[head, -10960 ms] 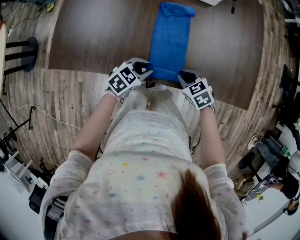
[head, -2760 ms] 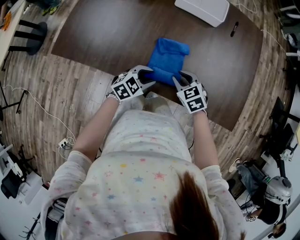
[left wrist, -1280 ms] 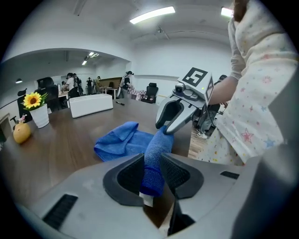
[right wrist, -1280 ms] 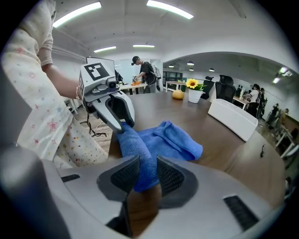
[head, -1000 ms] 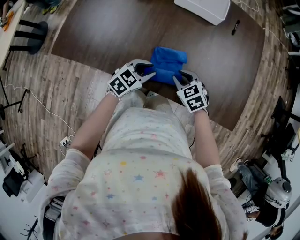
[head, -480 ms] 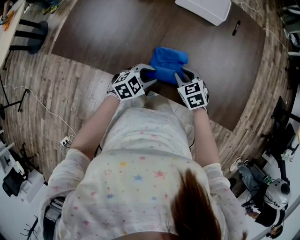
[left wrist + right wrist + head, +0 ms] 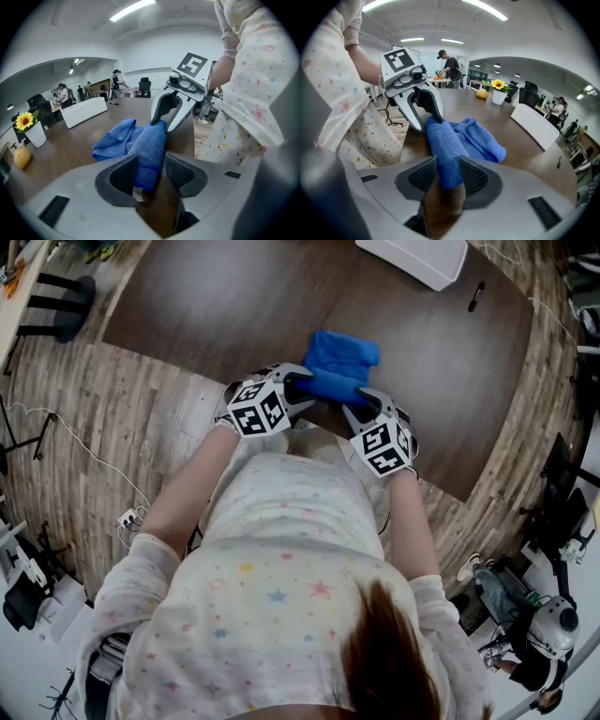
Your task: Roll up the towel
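"See that? The left gripper (image 7: 150, 173) has just let its jaws spread. The towel (image 7: 339, 364) sits between them, leaning on 1 pad with a gap on the other side."

"And the right gripper (image 7: 446, 174)?"

"Clamped on the other end, both pads pressing into the cloth."

"A while back that towel was 1 long flat strip."

"Now it's a fat roll (image 7: 328, 385) by the near edge of the table (image 7: 206, 306), with only a short loose flap (image 7: 347, 345) beyond it. I'd guess the left is taking a fresh grip for another turn. It looks nearly done."
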